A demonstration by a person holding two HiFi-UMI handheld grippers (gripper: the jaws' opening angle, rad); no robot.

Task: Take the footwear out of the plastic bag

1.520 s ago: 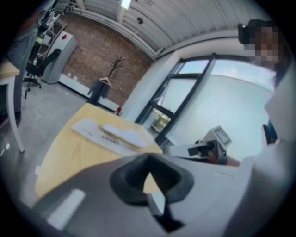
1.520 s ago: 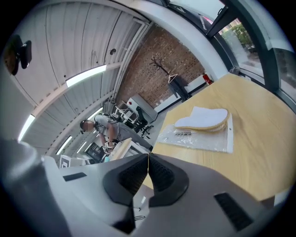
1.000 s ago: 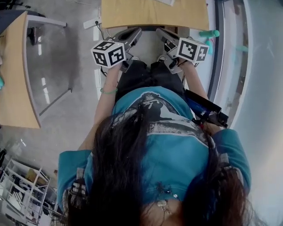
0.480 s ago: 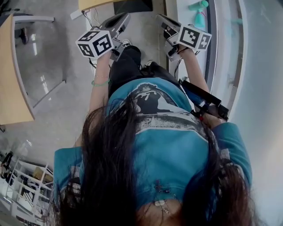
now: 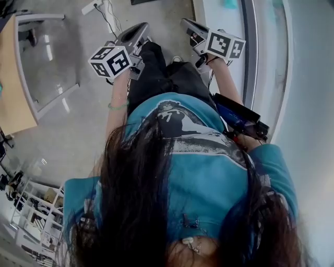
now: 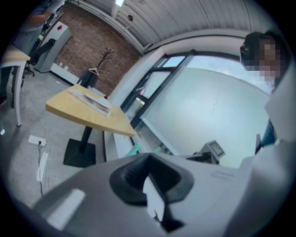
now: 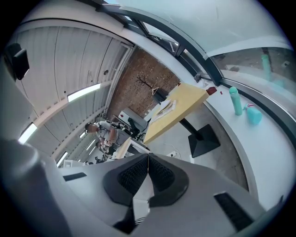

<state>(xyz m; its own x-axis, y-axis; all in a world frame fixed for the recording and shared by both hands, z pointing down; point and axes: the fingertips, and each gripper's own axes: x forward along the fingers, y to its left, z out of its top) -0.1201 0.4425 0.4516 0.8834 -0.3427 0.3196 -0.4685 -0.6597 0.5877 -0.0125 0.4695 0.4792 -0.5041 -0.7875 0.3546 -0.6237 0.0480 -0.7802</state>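
Note:
No plastic bag or footwear shows in any view. In the head view I look down on a person in a teal shirt who holds both grippers out in front, above the grey floor. My left gripper [image 5: 140, 30] is shut with nothing between its jaws, and the left gripper view shows its black pads [image 6: 134, 173] pressed together in the air. My right gripper [image 5: 186, 24] is also shut and empty; its pads [image 7: 159, 173] meet in the right gripper view. Both point toward a distant wooden table [image 6: 88, 113].
The wooden pedestal table [image 7: 178, 109] carries flat papers [image 6: 92, 101]. Another wooden tabletop [image 5: 10, 99] lies at the left. A white sill [image 7: 259, 148] with a teal bottle [image 7: 236, 101] runs along the right by the windows. A power strip [image 5: 94, 6] lies on the floor.
The wooden table ahead has slid out of the top of the head view as the person backs away. Both grippers stay shut and empty, held in front.

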